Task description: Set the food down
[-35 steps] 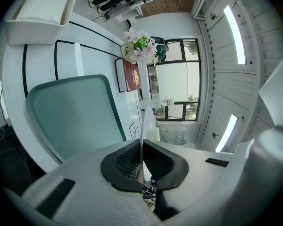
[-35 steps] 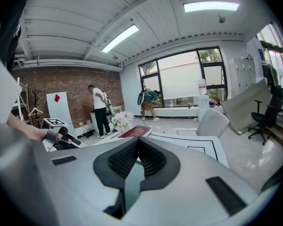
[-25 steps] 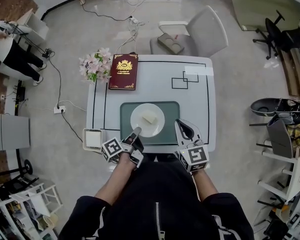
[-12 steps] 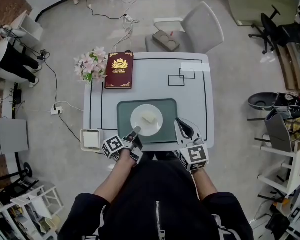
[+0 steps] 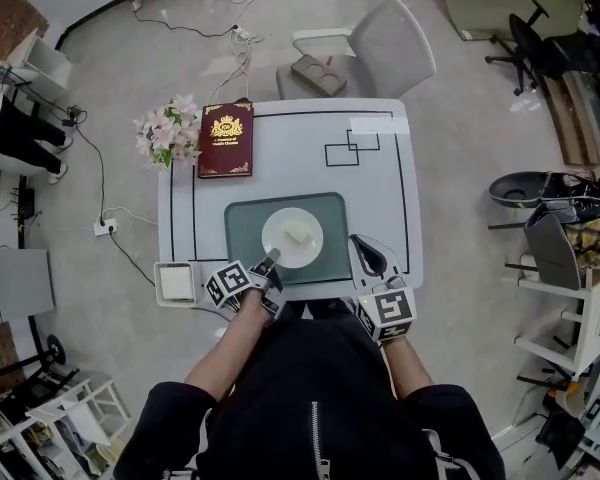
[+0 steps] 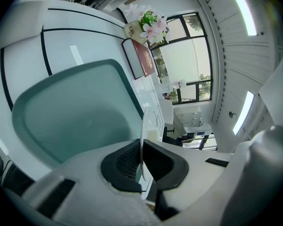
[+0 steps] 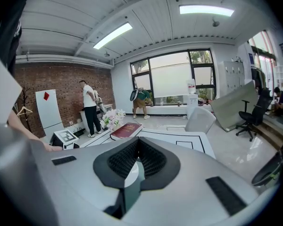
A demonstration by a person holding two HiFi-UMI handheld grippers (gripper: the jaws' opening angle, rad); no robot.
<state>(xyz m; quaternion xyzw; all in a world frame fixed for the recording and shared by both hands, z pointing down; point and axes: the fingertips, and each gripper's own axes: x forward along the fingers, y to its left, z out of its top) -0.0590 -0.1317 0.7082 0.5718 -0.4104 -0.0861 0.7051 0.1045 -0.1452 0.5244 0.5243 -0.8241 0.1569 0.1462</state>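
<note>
Placement is the step I judge to be in hand. My left claw is clamped narrow on the near rim of the round white plate. The left gripper view shows that thin white edge pinched between the two black pads. The pale slab of food lies near the middle of the plate. The plate sits over the centre of the grey-green rectangular mat, which lies on the white bench with black lines.

I cannot tell from the head view whether the plate's base is fully down on the mat or a shade above it (the left gripper view shows the plate only edge-on).

My right claw is at the mat's right edge, apart from the plate. Its pads are closed together with nothing between them, so it has no part in the carry.

Next, as I read it, I need to make sure the plate is flat on the mat, then open the left claw. After that I should draw it straight back toward me, low and level, so the pads do not catch the rim and tip the plate or slide the food
</note>
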